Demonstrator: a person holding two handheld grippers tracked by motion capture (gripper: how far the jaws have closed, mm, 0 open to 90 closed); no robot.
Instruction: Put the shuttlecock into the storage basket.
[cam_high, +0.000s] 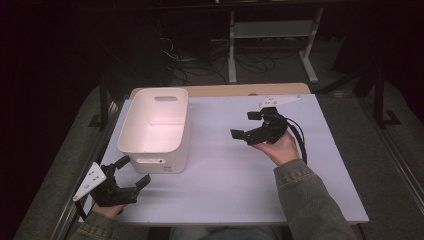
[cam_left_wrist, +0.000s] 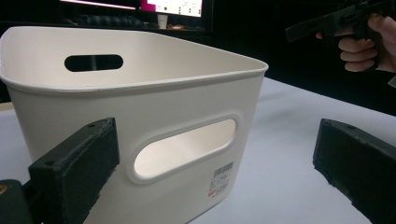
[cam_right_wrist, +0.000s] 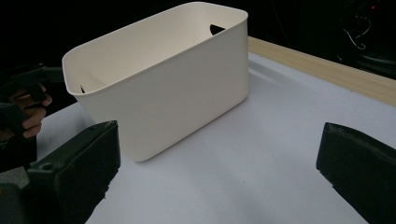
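A white plastic bin (cam_high: 156, 129) with slot handles stands on the left half of the pale table (cam_high: 240, 175); its inside looks empty. My left gripper (cam_high: 132, 172) is open at the table's front left corner, just in front of the bin's near end wall (cam_left_wrist: 154, 140). My right gripper (cam_high: 246, 125) is open, held above the table to the right of the bin with its jaws pointing left toward the bin's long side (cam_right_wrist: 168, 93). Nothing sits between either pair of jaws.
A wooden strip (cam_high: 235, 90) runs along the table's far edge. Beyond it are a white metal stand (cam_high: 270, 45) and cables on the dark floor. A denim sleeve (cam_high: 310, 200) comes in at the bottom right.
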